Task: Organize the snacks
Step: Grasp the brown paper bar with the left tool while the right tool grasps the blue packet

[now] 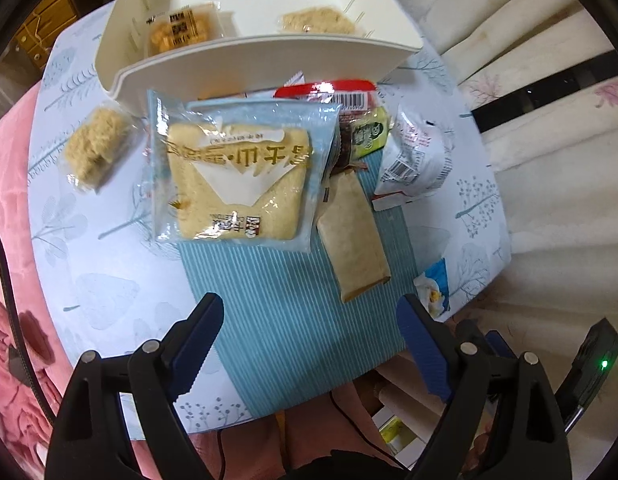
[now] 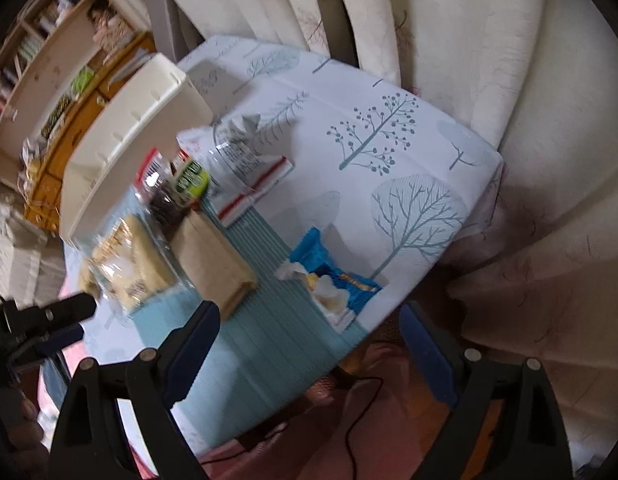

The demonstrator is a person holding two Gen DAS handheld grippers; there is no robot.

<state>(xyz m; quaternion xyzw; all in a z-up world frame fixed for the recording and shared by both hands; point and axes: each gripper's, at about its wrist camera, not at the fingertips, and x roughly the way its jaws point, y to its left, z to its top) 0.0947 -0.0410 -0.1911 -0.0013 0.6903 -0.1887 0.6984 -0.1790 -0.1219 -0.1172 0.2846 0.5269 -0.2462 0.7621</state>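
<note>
Both jaws are hanging spread, empty; left gripper (image 1: 309, 344) is lining up on bread (image 1: 237, 176), bin (image 1: 265, 60) next.

Left gripper (image 1: 311, 344) held above the near edge of the tabletop (image 1: 109, 280), jaws spread wide, nothing between them. Blue pads (image 1: 197, 348) facing inward, black linkage arms angling down toward the bottom of the left wrist view. Tilted forward and down over the tabletop.

Right gripper (image 2: 309, 344) likewise spread wide and empty, poised at the near corner of the tabletop, one finger over it and the other past its edge. Rolled to one side, so the tabletop slants across the right wrist view. Left gripper visible there, beside the tabletop's near left edge.
</note>
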